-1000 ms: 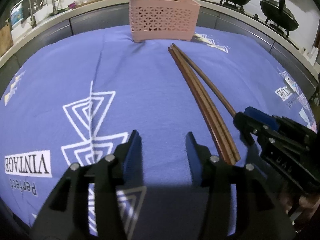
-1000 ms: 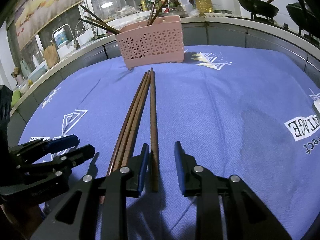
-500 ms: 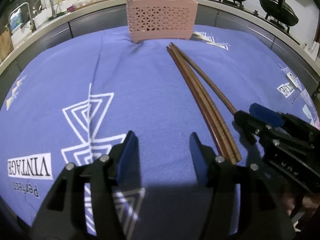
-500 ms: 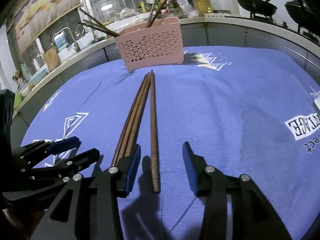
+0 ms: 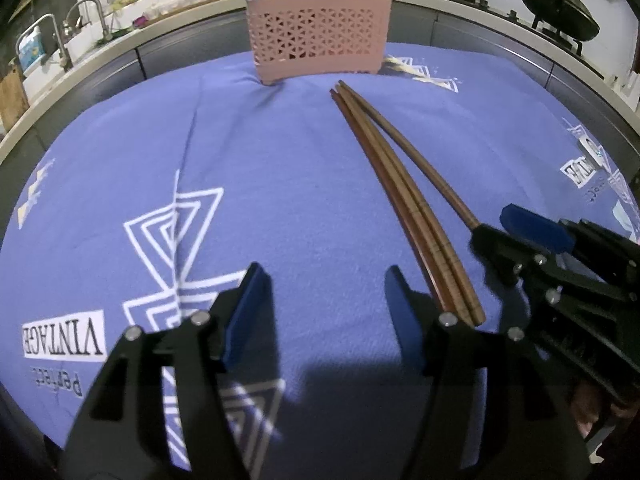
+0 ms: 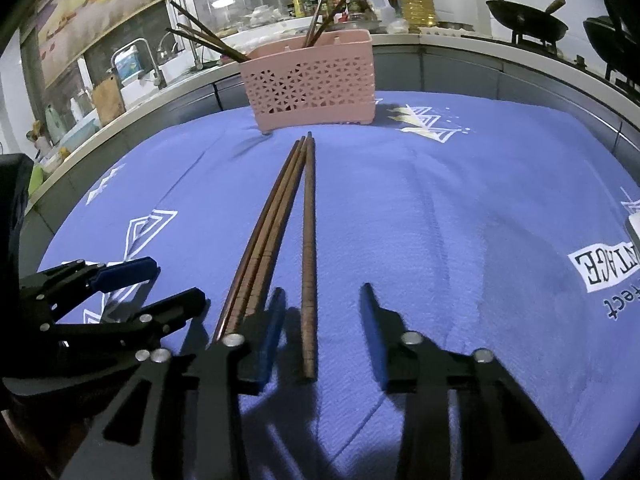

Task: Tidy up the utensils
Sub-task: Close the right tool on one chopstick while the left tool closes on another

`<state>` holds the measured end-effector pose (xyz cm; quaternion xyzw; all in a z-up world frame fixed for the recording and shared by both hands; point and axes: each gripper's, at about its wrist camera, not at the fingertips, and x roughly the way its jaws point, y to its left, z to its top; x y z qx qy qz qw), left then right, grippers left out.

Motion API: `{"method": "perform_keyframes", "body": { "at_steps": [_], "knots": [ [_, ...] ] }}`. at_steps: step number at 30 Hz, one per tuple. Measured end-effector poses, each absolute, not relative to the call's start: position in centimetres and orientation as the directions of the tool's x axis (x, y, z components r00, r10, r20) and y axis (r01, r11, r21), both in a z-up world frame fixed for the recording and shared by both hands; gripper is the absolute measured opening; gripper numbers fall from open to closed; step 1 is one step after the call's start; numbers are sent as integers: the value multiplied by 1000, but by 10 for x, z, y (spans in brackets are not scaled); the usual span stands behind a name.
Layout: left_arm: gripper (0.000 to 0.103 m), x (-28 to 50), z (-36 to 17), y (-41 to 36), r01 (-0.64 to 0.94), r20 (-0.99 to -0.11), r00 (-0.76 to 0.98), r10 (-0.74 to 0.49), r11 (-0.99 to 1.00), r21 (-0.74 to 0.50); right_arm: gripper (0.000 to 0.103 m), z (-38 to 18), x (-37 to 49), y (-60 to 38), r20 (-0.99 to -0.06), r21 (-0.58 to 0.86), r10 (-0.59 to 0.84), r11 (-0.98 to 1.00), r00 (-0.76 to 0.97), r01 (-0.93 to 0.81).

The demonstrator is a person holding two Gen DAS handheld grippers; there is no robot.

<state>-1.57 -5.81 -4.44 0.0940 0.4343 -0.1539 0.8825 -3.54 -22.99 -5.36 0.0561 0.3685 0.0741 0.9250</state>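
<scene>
Straddling the single chopstick [image 6: 308, 280] with my right gripper [image 6: 320, 320] spread wide, I judged it light, stiff and slick, best pinched near its thick end. Three more chopsticks [image 5: 404, 200] lay just right of my left gripper [image 5: 324, 312], also spread and empty.

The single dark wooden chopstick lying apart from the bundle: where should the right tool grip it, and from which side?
Probably near its thick near end, coming down from above. The single dark wooden chopstick lies flat on the blue cloth, already between the open fingers of the right tool, and its gap from the bundled reddish chopsticks is widest there.
</scene>
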Motion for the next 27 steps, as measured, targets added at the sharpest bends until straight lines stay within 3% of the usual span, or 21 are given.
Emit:
{"method": "perform_keyframes", "body": {
  "at_steps": [3,10,27],
  "knots": [
    [60,-12,-43,-58,354,-803,565,-190,935,28,18,-55,-35,-241,-669,206,200,975,716,-80],
    [60,-1,-38,-58,392,-814,490,-311,913,-113,18,-57,-37,-258,-657,278,226,960,719,-48],
    [60,-2,-43,-78,421,-821,503,-270,906,-40,18,-56,-40,-254,-651,273,230,960,723,-60]
  ]
}}
